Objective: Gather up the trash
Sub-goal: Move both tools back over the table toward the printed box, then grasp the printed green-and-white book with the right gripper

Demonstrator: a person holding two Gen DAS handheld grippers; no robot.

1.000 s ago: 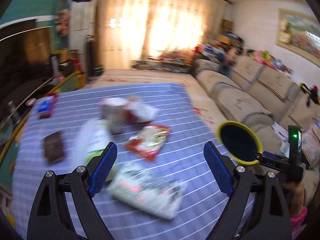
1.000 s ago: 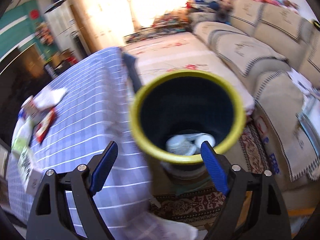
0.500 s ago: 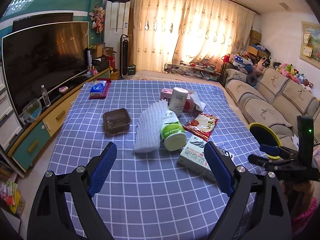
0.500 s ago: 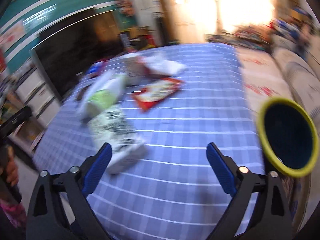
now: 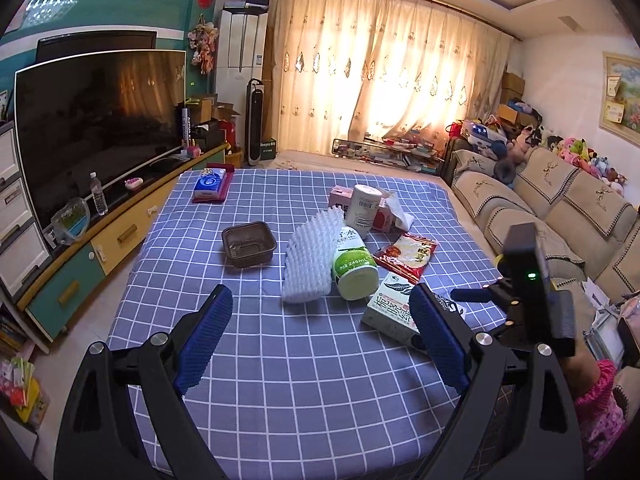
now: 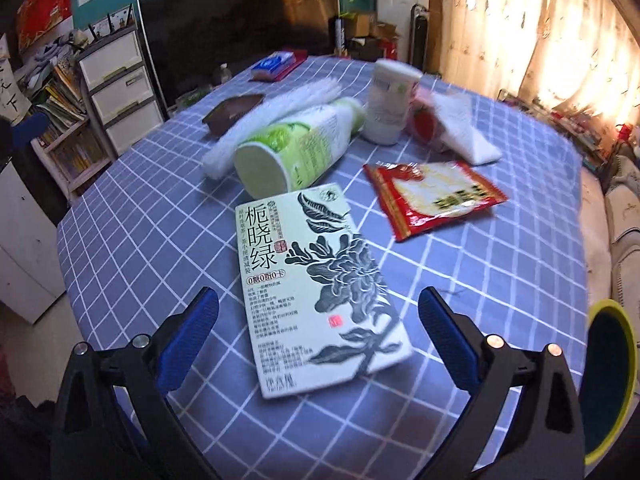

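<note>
Trash lies on a blue checked tablecloth point(image 5: 280, 360). A flat tea box point(image 6: 320, 284) with a flower print lies nearest, just beyond my right gripper point(image 6: 320, 320), which is open and empty over the box's near end. A green-and-white bottle point(image 6: 296, 152) lies on its side behind it, next to white foam netting point(image 5: 312, 260). A red snack wrapper point(image 6: 436, 196) lies to the right. A yellow-rimmed trash bin point(image 6: 612, 380) stands off the table's right edge. My left gripper point(image 5: 320, 340) is open and empty above the near table.
A brown plastic tray point(image 5: 249, 244), an upright white cup point(image 5: 362, 210), a pink tissue box with white paper point(image 5: 384, 212) and a blue pack point(image 5: 210, 186) are farther back. A TV point(image 5: 100, 128) on a cabinet stands left, a sofa point(image 5: 560, 208) right.
My right gripper swung from over the bin back to the table and now hovers at the tea box. The left view pulled back and steadied. Both grippers stay open.
</note>
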